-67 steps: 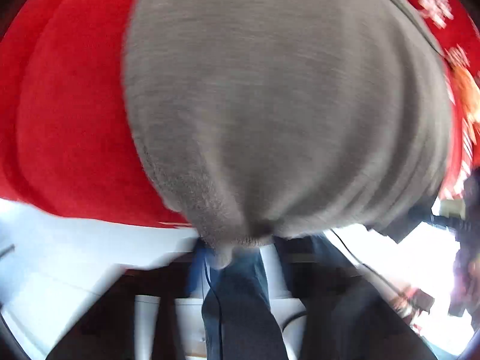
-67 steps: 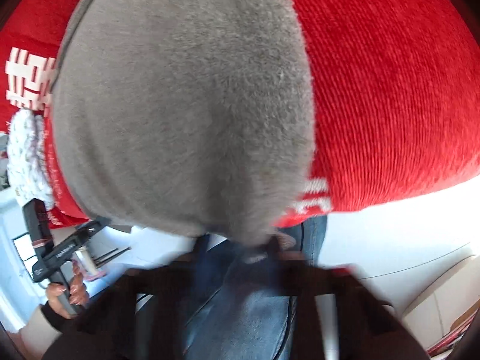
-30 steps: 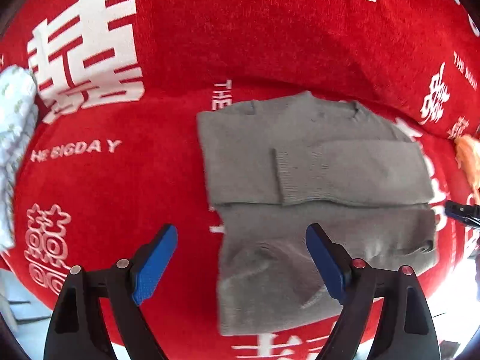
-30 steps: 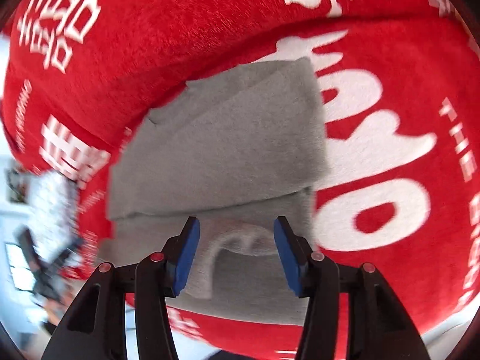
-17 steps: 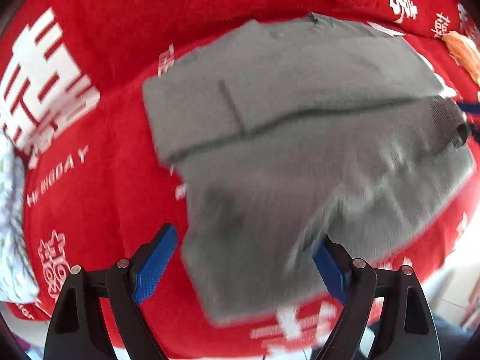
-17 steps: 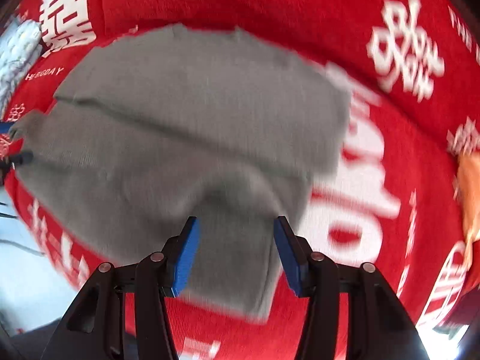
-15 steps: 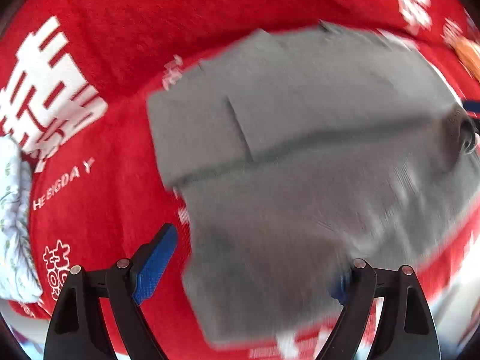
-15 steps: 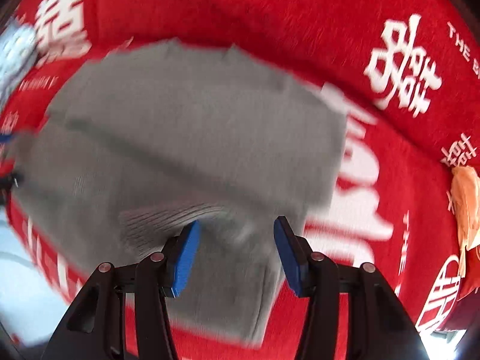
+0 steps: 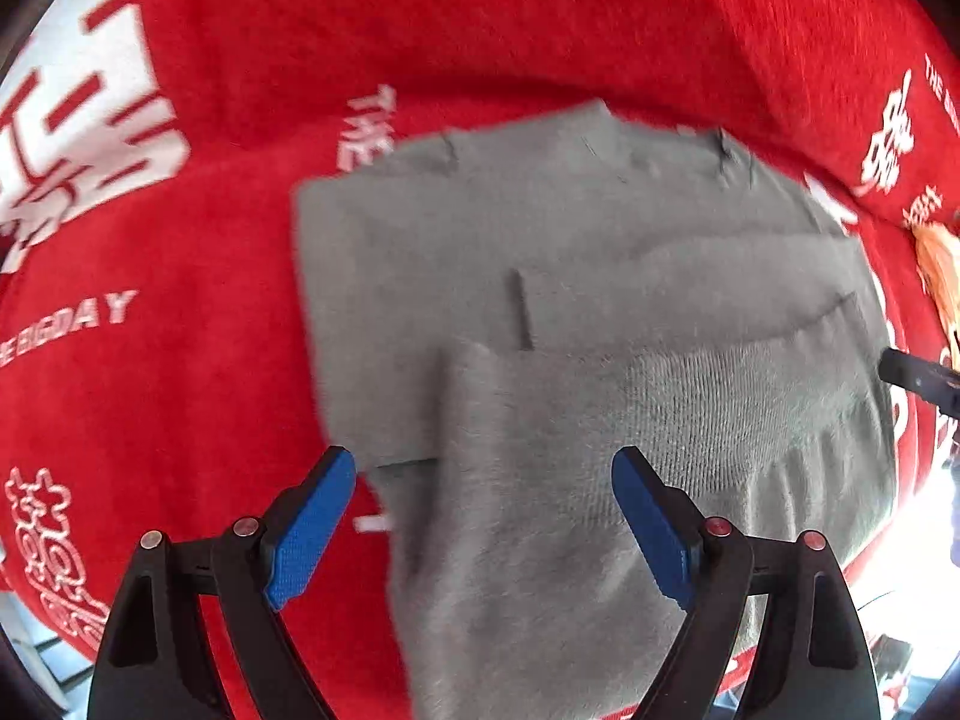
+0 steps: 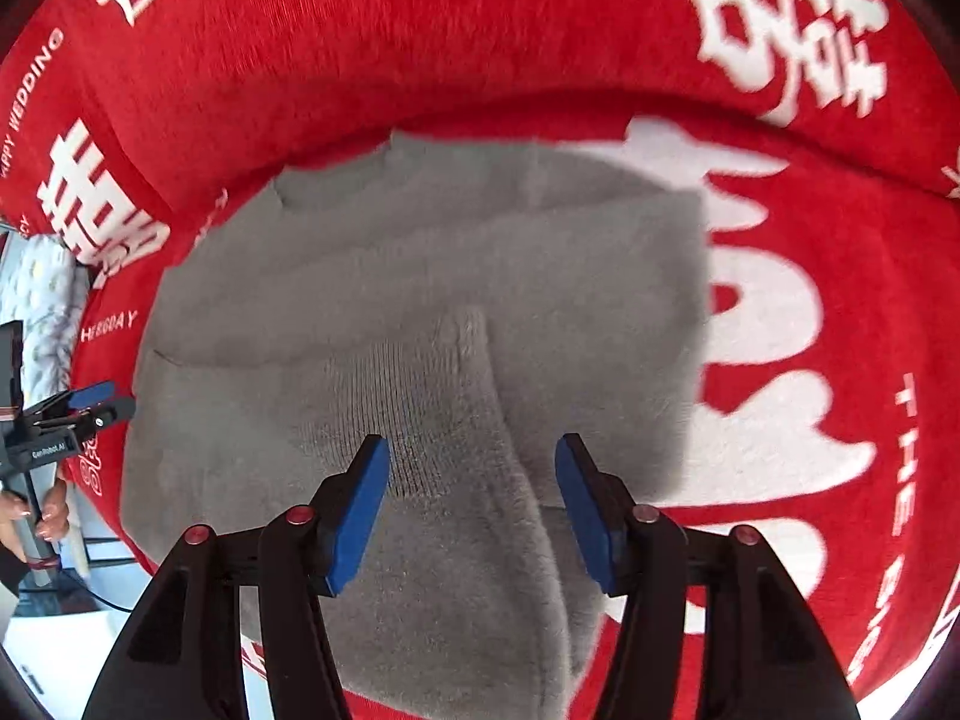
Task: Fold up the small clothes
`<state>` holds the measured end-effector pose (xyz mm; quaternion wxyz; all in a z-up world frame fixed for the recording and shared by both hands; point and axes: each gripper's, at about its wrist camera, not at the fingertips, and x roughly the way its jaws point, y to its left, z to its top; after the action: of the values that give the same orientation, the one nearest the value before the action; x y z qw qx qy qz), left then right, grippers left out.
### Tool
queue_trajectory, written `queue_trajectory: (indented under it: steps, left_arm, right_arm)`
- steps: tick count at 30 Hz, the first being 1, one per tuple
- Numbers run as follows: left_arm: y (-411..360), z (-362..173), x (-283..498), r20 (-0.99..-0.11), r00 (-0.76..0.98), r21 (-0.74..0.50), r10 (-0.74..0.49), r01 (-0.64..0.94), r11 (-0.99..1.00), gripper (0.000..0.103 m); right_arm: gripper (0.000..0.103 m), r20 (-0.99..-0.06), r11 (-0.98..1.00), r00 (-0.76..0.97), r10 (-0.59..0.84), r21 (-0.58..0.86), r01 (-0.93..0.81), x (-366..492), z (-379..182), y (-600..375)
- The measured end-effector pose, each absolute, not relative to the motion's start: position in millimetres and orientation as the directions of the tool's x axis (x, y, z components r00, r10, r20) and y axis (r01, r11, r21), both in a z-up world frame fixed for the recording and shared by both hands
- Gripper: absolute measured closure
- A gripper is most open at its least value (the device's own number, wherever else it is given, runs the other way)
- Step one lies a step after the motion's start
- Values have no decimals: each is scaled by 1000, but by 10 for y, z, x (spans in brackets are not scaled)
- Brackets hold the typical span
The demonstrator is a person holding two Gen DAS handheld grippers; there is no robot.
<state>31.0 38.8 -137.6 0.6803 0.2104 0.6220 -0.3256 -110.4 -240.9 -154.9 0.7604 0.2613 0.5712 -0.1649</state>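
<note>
A grey fuzzy sweater [image 9: 576,324] lies on a red cloth [image 9: 180,372] with white characters, its sleeves folded across the body. It fills the middle of the right wrist view [image 10: 420,324] too. My left gripper [image 9: 483,474] is open, its blue pads just above the sweater's near left part, holding nothing. My right gripper [image 10: 472,462] is open over the near right part, where a raised ridge of fabric [image 10: 480,372] runs between the pads. The left gripper also shows at the left edge of the right wrist view [image 10: 78,402].
A white patterned cloth [image 10: 48,294] lies at the left edge of the red cloth. An orange item [image 9: 939,276] sits at its right edge. The red cloth's near edge drops off to a pale floor [image 10: 54,654].
Earlier both grippers held the sweater up close to the cameras. They let it down onto the red cloth and opened. Both have since swung about over the sweater's near edge.
</note>
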Motion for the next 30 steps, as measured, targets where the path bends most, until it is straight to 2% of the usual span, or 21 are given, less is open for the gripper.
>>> queue_trajectory:
  steps: [1,2,3,4,5,6,9,14,20,24,30]
  left_arm:
    - [346,-1421,279,-984,5,-122,-177,708,696,17]
    - [310,-1433,235,-984,2,-122,-177,711,692,31]
    - [281,-1448,199,-985,7,-116,-173,718,686,45]
    - [267,-1460,162,-986,3,-112,-165,724,681,73]
    - [280,-1443,126,-984,-3,-126,-179,723,680,91]
    - [299,-1401,97,-981,3,-132,-195,724,677,96]
    - [386,-1176,22,-971,32,-139,-237,731,668,95]
    - [466,-672,117,-948,75,-166,-310,713,681,95]
    - [223,-358,514,-913,177,-142,-368,707,693,95]
    - [-57,-523,824,-908,225,-112,-354,684,721,95]
    - [-404,-1180,1059,-941,235,-38,-245,644,764,95]
  right_arm:
    - [41,-956,801,286,66,222,556,-1069,-1641,-2406]
    - [41,-958,795,276,76,225,563,-1047,-1707,-2397]
    - [43,-965,799,253,72,208,564,-1007,-1777,-2361]
    - [50,-970,814,240,45,175,554,-978,-1785,-2333]
    - [89,-973,835,231,17,140,532,-950,-1766,-2274]
    - [97,-975,859,222,5,118,498,-913,-1739,-2209]
    - [97,-969,898,242,-37,74,433,-929,-1552,-2012]
    - [97,-941,881,337,-33,132,455,-1060,-1083,-1995]
    - [97,-903,889,421,-88,120,442,-803,-620,-2225]
    - [97,-896,885,430,-111,107,452,-470,-675,-2527]
    - [97,-926,849,370,-75,135,511,-124,-1296,-2977]
